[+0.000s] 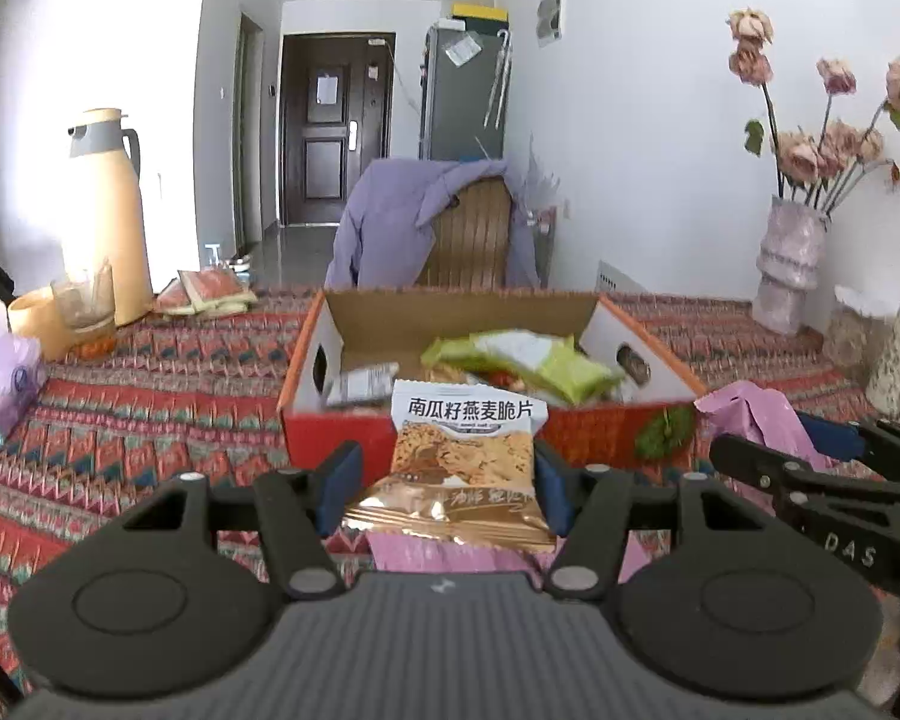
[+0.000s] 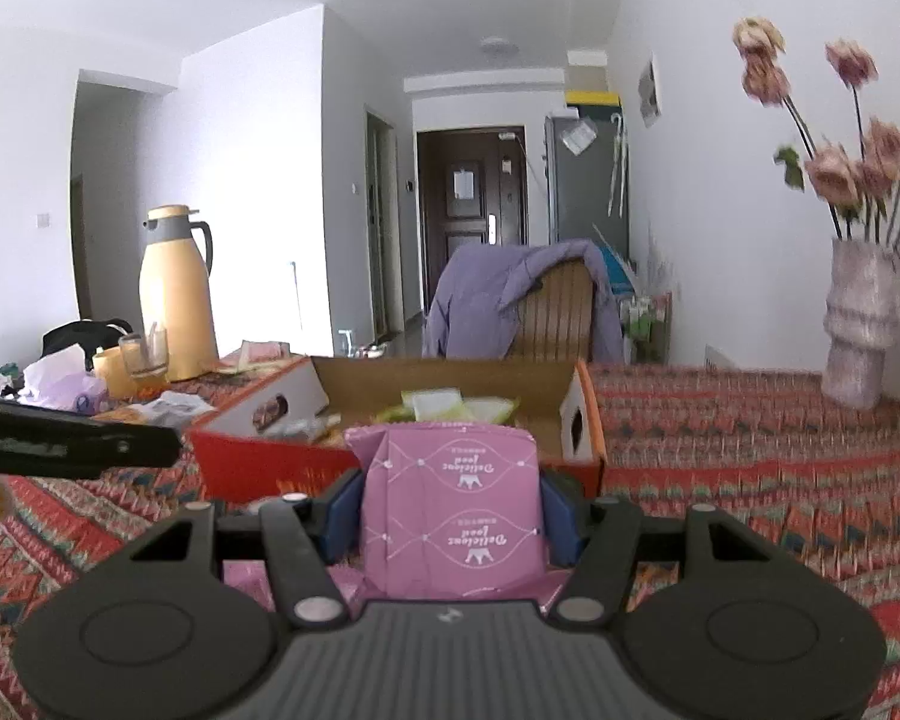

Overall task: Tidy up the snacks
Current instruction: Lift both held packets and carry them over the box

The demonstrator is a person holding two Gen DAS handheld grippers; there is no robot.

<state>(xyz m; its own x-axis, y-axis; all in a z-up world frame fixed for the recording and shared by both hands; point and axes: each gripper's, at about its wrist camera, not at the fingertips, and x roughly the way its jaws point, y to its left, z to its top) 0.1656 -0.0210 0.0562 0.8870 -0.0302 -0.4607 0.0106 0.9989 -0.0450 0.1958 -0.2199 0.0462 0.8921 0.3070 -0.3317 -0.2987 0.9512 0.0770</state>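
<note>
My left gripper (image 1: 447, 483) is shut on a white and gold oat crisp packet (image 1: 459, 456), held just in front of the red cardboard box (image 1: 342, 438). The box holds green snack packets (image 1: 528, 360) and a grey packet (image 1: 363, 384). My right gripper (image 2: 444, 510) is shut on a pink snack packet (image 2: 450, 510), held before the same box (image 2: 258, 468), which shows green packets (image 2: 444, 405) inside. The right gripper also shows in the left wrist view (image 1: 810, 468) with the pink packet (image 1: 750, 414). The left gripper's finger (image 2: 72, 444) shows at the left of the right wrist view.
A patterned tablecloth (image 1: 150, 396) covers the table. A yellow thermos (image 1: 105, 210), a glass (image 1: 84, 306) and more snack packets (image 1: 210, 291) stand at the back left. A vase of dried flowers (image 1: 789, 264) stands at the right. A chair with a purple jacket (image 1: 414, 216) is behind the box.
</note>
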